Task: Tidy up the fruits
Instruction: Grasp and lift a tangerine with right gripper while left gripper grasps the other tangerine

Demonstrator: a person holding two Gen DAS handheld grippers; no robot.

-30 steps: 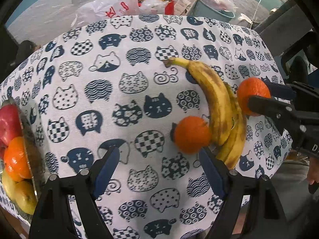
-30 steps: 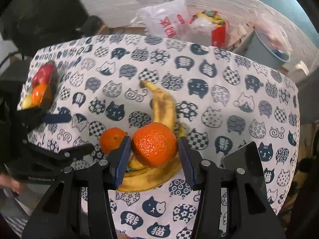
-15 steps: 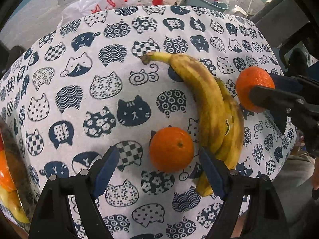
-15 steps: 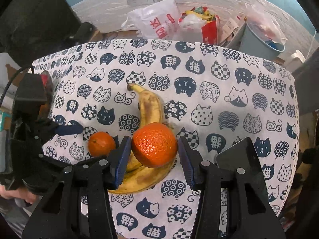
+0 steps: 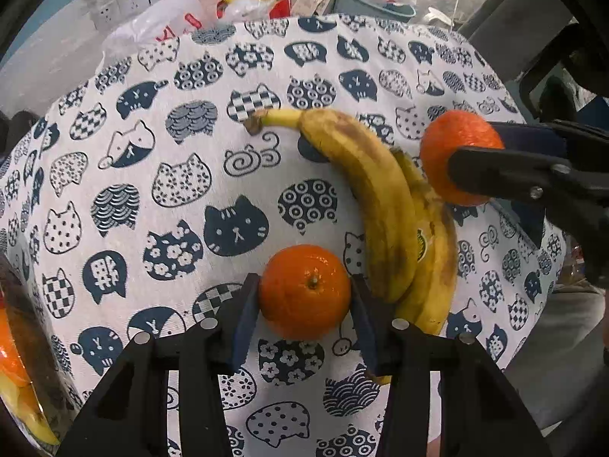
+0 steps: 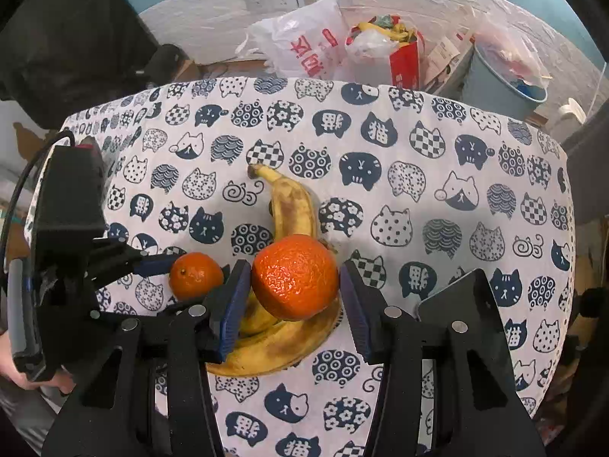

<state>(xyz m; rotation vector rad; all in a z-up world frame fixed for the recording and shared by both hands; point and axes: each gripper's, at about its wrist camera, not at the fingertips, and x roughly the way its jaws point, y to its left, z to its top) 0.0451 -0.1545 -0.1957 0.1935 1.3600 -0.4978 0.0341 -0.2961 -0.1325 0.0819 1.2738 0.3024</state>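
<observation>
I am closing the left gripper (image 5: 304, 301) on the smaller orange (image 5: 304, 291), which is resting on the cat-print tablecloth (image 5: 182, 175) beside the bananas (image 5: 384, 213). I am holding the larger orange (image 6: 295, 276) clamped in the right gripper (image 6: 295, 289), above the bananas.

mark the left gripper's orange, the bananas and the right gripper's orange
Left orange (image 5: 304, 291), left wrist view, stem dimple.
Bananas (image 5: 375, 190), left wrist view, upper banana's middle.
Right orange (image 6: 295, 276), right wrist view, peel centre.

Bright, even light; soft shadows; fisheye warping, dark vignetted edges.
</observation>
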